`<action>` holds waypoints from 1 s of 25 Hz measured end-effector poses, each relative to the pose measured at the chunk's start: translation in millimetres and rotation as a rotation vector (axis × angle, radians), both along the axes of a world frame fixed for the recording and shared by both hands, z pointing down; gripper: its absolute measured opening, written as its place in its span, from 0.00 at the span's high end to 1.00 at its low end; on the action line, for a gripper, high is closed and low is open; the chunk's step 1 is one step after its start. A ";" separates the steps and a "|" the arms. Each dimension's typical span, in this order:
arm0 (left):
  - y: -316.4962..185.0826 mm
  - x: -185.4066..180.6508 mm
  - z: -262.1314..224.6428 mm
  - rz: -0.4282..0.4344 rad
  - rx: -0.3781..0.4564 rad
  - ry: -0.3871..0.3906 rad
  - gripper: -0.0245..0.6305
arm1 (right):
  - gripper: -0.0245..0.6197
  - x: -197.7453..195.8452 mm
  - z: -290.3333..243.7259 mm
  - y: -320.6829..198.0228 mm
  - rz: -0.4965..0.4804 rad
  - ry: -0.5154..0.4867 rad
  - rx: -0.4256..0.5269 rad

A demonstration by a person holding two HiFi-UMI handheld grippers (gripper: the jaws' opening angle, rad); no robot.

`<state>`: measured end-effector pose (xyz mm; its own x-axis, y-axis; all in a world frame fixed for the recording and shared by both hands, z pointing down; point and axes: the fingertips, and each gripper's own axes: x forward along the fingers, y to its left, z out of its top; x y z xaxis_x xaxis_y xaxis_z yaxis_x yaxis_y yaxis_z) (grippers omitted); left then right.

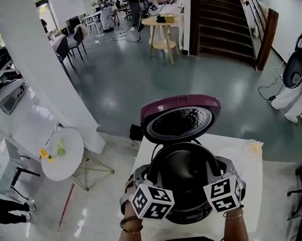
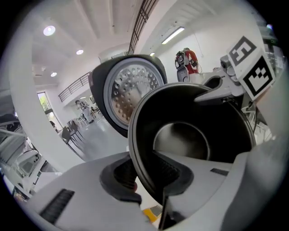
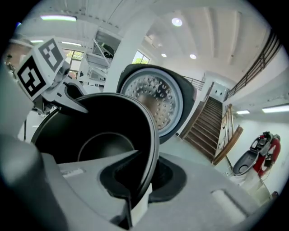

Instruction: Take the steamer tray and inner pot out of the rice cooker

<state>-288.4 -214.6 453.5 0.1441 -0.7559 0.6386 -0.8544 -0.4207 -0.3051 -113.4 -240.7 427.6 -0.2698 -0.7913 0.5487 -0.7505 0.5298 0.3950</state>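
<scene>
The black inner pot [image 1: 182, 166] hangs just above the rice cooker body [image 1: 191, 216], whose purple lid [image 1: 181, 121] stands open behind it. My left gripper [image 1: 147, 173] is shut on the pot's left rim and my right gripper [image 1: 220, 170] is shut on its right rim. In the left gripper view the rim of the pot [image 2: 189, 135] runs between the pads of the left gripper [image 2: 146, 173], with the lid [image 2: 131, 90] beyond. In the right gripper view the pot [image 3: 104, 135] is empty and its rim is pinched by the right gripper [image 3: 142, 180]. No steamer tray shows.
The cooker stands on a white table [image 1: 250, 175] with a small pale object [image 1: 253, 147] at its far right corner. A round white side table [image 1: 66, 162] sits at the left below. A white pillar [image 1: 38, 63] rises at the left, and stairs [image 1: 221, 20] are far behind.
</scene>
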 end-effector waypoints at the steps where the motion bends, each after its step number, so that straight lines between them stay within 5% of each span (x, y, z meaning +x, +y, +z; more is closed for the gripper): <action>1: 4.9 3.2 -9.3 0.000 0.016 0.018 0.85 | 0.92 2.4 -8.1 3.6 -0.007 -0.009 0.017; 13: 50.2 70.7 -96.1 -0.018 0.227 0.092 0.89 | 0.93 69.7 -95.0 47.1 -0.033 -0.082 0.222; 25: 84.2 200.9 -90.4 0.070 0.224 0.096 0.89 | 0.93 201.4 -89.6 94.8 0.044 -0.088 0.230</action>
<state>-87.5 -130.4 363.1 0.2532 -0.8629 0.4373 -0.8552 -0.4109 -0.3157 88.1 -145.8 338.0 -0.2708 -0.9048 0.3286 -0.8076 0.3993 0.4339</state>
